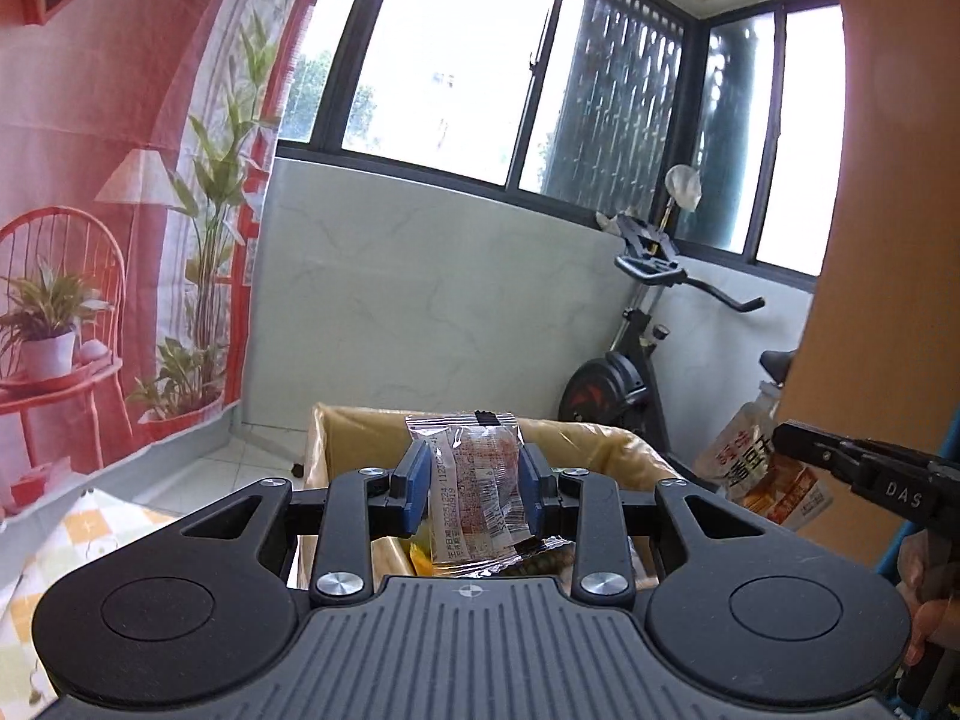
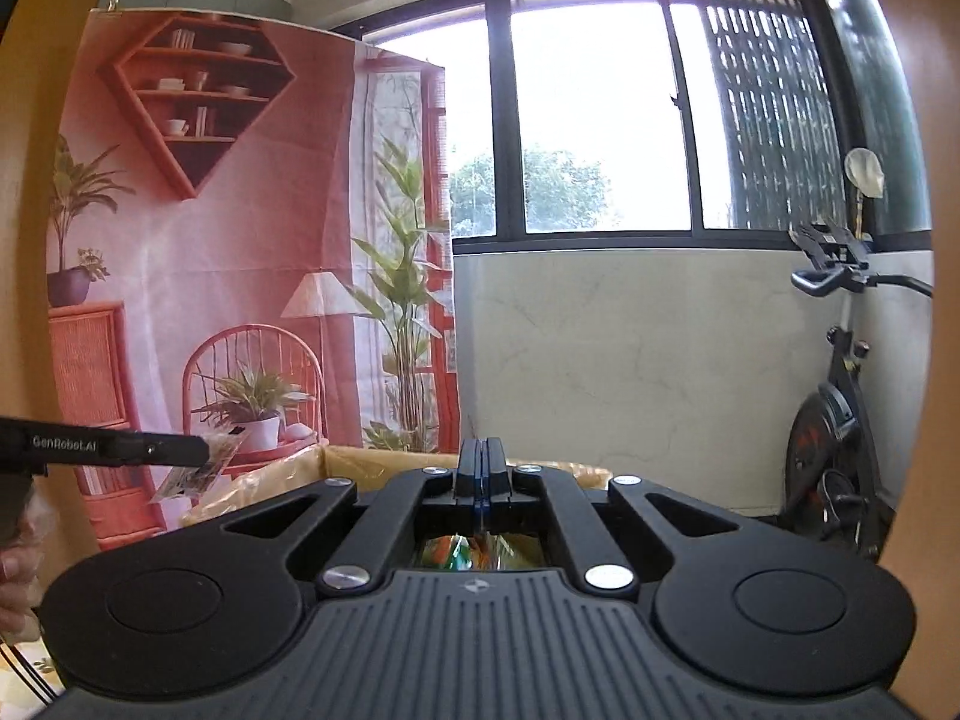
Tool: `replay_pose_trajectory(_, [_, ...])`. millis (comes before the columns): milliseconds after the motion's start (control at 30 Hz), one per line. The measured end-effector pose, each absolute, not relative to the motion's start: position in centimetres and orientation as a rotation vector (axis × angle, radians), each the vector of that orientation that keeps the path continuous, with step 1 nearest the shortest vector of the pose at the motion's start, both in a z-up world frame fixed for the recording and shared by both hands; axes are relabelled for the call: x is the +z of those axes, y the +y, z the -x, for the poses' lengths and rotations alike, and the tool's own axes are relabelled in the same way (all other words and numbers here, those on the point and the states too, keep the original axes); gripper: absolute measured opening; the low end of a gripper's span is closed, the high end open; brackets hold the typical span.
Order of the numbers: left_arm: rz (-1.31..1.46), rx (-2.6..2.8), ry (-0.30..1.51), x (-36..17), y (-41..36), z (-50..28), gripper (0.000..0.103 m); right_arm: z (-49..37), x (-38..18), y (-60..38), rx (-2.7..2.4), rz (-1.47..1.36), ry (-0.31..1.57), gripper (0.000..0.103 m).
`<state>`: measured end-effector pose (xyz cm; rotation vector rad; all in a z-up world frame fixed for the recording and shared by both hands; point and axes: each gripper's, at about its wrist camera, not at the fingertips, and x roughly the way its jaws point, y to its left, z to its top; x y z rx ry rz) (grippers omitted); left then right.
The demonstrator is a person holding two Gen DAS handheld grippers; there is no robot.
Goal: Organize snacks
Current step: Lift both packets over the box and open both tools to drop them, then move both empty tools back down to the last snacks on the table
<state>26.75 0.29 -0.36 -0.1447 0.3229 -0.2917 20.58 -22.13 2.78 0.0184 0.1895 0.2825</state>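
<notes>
Left gripper [image 1: 475, 474] clamps a small clear-wrapped snack packet [image 1: 477, 489] above the open cardboard box [image 1: 336, 420]. Right gripper [image 2: 483, 468], fingers pinched together, grips a white-and-orange printed pouch [image 1: 744, 462] by its edge.

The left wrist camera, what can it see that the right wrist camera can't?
Only the left wrist view shows the left gripper squeezing a clear snack packet head-on, and the white and orange pouch the right gripper pinches. Only the right wrist view shows the diamond-shaped shelf printed on the pink backdrop, and the right gripper's fingers pressed together. Both show the cardboard box, window and exercise bike.
</notes>
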Motion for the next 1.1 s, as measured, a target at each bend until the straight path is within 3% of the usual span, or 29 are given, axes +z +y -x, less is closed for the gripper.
replay_pose_trajectory(233, [0.116,-0.288,0.374,-1.4,-0.5,-29.8,0.034,-25.4,-0.1,-21.4,0.289,-0.037,0.27,0.001])
replay_pose_trajectory(433, [0.102,-0.259,0.413,-2.3,0.1,-30.6,0.043,-26.8,-2.2,-21.3,0.249,-0.022,0.329,0.002])
replay_pose_trajectory(500, [0.105,-0.253,0.422,-2.4,0.5,-30.4,0.053,-26.7,-2.5,-21.5,0.225,-0.014,0.335,0.005])
replay_pose_trajectory(567, [0.101,-0.246,0.422,-2.3,0.8,-30.0,0.056,-26.3,-2.5,-21.8,0.219,-0.022,0.335,0.012])
replay_pose_trajectory(633, [0.099,-0.24,0.427,-2.1,1.1,-29.7,0.056,-25.8,-2.4,-22.0,0.216,-0.027,0.332,0.017])
replay_pose_trajectory(867, [0.094,-0.236,0.419,-1.1,2.1,-27.5,0.058,-23.2,-2.1,-21.7,0.212,-0.03,0.331,0.018])
replay_pose_trajectory(1100, [0.091,-0.264,0.434,-1.6,2.7,-24.6,0.059,-20.1,-2.5,-21.3,0.225,-0.058,0.346,0.031])
